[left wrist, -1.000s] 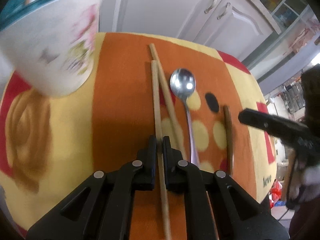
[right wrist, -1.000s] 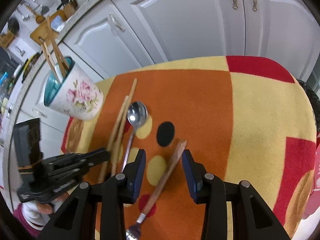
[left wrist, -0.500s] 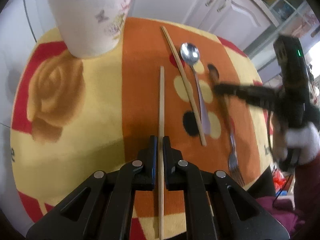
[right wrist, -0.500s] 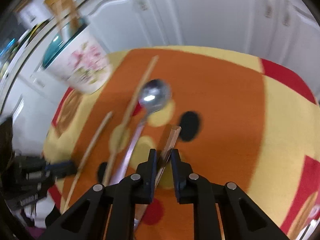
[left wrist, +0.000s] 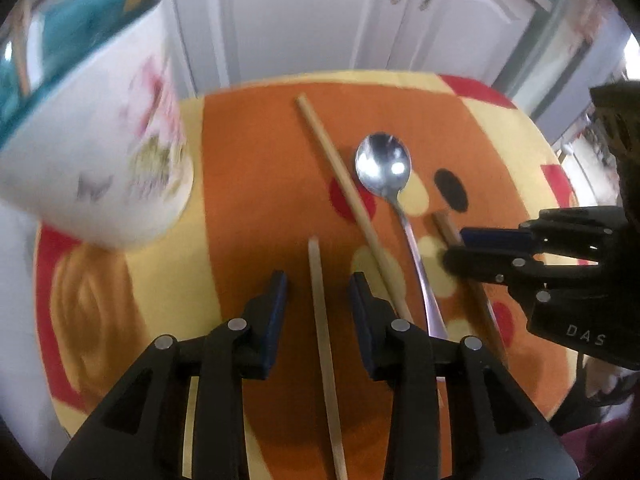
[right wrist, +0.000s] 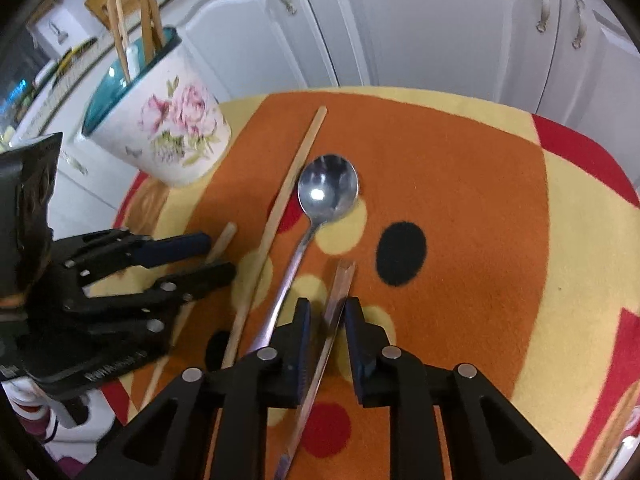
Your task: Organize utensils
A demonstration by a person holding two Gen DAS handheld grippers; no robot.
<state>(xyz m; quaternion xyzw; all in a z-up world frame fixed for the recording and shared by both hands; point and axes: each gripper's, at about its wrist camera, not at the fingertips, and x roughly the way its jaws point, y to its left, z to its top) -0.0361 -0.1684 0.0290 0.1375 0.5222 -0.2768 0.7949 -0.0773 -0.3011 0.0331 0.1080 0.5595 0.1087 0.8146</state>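
Note:
A floral white cup [right wrist: 160, 128] with a teal inside holds several wooden sticks at the back left; it also shows in the left wrist view [left wrist: 92, 148]. My left gripper [left wrist: 318, 284] is open, with a pale chopstick [left wrist: 322, 340] lying between its jaws on the cloth. A second chopstick [left wrist: 348, 200] and a steel spoon [left wrist: 384, 164] lie to the right. My right gripper [right wrist: 326, 308] has its jaws around the brown handle of a fork [right wrist: 332, 312], slightly apart from it.
The round table wears an orange, yellow and red cloth [right wrist: 460, 184]. White cabinet doors [right wrist: 400, 20] stand behind it. The two grippers are close together near the table's front edge.
My left gripper has opened and let the chopstick go onto the cloth. My right gripper, shut on the fork handle half a second ago, has widened slightly.

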